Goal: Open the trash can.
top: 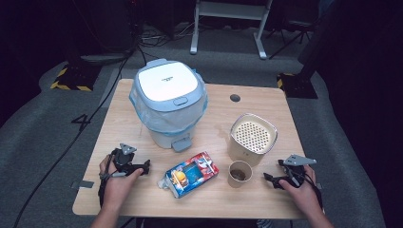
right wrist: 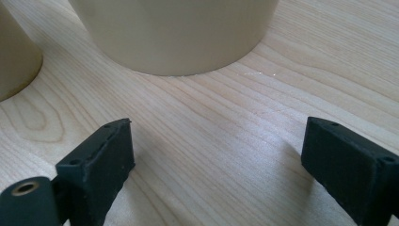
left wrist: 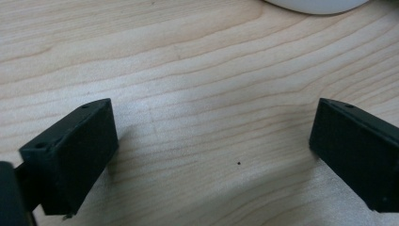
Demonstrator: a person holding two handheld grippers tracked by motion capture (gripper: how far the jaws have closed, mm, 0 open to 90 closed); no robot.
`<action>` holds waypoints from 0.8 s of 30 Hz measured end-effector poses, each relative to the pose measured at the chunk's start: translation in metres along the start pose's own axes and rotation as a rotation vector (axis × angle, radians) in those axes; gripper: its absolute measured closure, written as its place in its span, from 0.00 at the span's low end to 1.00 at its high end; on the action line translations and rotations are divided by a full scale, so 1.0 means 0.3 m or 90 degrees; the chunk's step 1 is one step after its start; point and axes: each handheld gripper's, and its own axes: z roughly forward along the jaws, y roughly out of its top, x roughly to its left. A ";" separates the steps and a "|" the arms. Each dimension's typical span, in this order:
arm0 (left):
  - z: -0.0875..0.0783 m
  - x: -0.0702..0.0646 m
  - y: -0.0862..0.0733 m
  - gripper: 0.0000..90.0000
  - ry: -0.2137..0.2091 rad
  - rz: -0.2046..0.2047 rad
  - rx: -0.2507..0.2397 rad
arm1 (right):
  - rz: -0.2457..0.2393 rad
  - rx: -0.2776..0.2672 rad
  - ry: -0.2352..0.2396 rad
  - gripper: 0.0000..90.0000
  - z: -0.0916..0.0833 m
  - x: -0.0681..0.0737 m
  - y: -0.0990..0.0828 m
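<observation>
Between the right gripper (top: pixel 272 179) and the left gripper (top: pixel 145 167) sit the nearest things: a paper cup (top: pixel 239 174) just off the right fingers and a colourful snack pack (top: pixel 188 175) just off the left ones. Neither is touched. Both grippers rest on the table (top: pixel 119 199) with jaws spread wide and nothing but bare wood between them.

Ahead of the right fingers (right wrist: pixel 94 169) there's a beige container (right wrist: pixel 174 33), close but apart, and the cup's edge (right wrist: pixel 14 61) is off to their left. From above that container has a perforated top (top: pixel 253 134). Further beyond the left fingers (left wrist: pixel 75 150) stands a white pedal bin (top: pixel 167 102) with a bag liner, lid down; just a sliver of its white base (left wrist: pixel 315 4) peeks in at the top of the left gripper view.

Light wood tabletop, grey carpet around it, dark room behind with cables and a stand's legs. Can't make out what's in the cup, just something dark at the bottom.
</observation>
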 end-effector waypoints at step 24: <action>-0.141 0.037 0.086 0.66 -0.128 0.103 -0.045 | -0.012 -0.002 0.014 0.11 0.006 -0.010 0.005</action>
